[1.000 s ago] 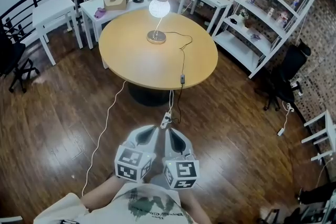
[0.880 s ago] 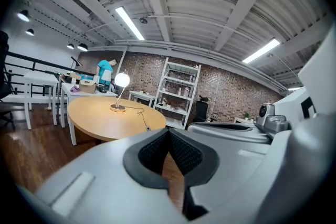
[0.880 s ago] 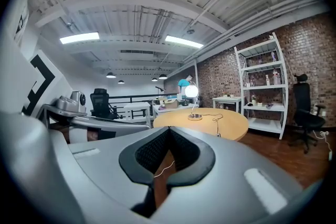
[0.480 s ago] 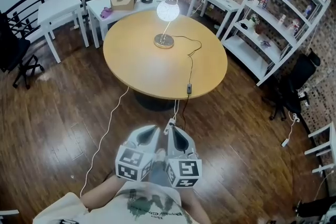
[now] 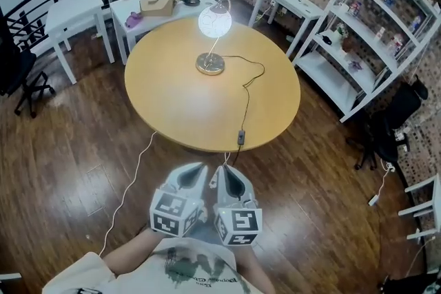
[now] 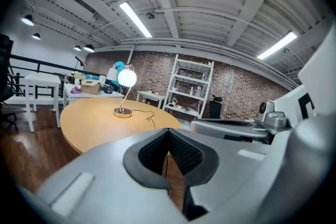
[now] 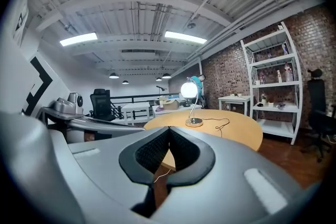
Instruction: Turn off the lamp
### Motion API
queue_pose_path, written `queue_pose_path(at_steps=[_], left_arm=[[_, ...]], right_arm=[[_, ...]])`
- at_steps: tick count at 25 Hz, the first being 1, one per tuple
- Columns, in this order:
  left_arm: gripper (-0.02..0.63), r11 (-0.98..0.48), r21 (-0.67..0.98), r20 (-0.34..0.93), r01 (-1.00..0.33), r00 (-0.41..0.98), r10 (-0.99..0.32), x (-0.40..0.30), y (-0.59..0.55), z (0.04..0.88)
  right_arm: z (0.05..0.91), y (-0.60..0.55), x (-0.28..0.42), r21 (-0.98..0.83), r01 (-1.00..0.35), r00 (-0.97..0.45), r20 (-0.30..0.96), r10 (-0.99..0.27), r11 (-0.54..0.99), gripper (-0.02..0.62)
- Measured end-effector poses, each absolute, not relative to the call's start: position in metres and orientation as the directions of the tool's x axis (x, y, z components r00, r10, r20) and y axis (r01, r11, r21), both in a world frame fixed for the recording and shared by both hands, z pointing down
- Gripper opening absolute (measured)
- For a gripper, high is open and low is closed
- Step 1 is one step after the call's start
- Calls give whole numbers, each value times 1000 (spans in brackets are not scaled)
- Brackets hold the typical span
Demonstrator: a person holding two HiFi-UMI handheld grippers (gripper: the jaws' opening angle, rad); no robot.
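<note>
both grippers sit close together near the person, over the wooden floor (image 5: pixel 62 169) just short of the near edge of the round desk (image 5: pixel 172 103). the left gripper (image 5: pixel 197 170) has its jaws pressed together with nothing between them; the right gripper (image 5: pixel 223 173) is closed and empty too. the lamp (image 5: pixel 211 45) stands lit on the far half of the desk, its cord running to an inline switch (image 5: pixel 240 138) at the near edge. open floor lies left and right; white shelves (image 5: pixel 365 31) stand far right.

Lit lamp (image 6: pixel 126 78) on round table (image 6: pixel 93 124)
</note>
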State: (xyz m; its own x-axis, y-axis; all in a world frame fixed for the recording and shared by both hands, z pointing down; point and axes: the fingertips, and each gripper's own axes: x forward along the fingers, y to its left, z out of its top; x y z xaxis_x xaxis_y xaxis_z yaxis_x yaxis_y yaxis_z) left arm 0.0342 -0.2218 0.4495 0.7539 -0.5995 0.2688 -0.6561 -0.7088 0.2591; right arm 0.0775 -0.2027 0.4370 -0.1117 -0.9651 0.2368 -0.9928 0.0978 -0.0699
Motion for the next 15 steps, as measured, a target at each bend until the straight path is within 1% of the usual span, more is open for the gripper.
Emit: queue_pose_path(at_steps=[15], left_arm=[[-5,-674,264,312,-690,722,-618,118,-307,476]], right_arm=[[466,-291,160,-71,-987,-155,280,-947,141,0]])
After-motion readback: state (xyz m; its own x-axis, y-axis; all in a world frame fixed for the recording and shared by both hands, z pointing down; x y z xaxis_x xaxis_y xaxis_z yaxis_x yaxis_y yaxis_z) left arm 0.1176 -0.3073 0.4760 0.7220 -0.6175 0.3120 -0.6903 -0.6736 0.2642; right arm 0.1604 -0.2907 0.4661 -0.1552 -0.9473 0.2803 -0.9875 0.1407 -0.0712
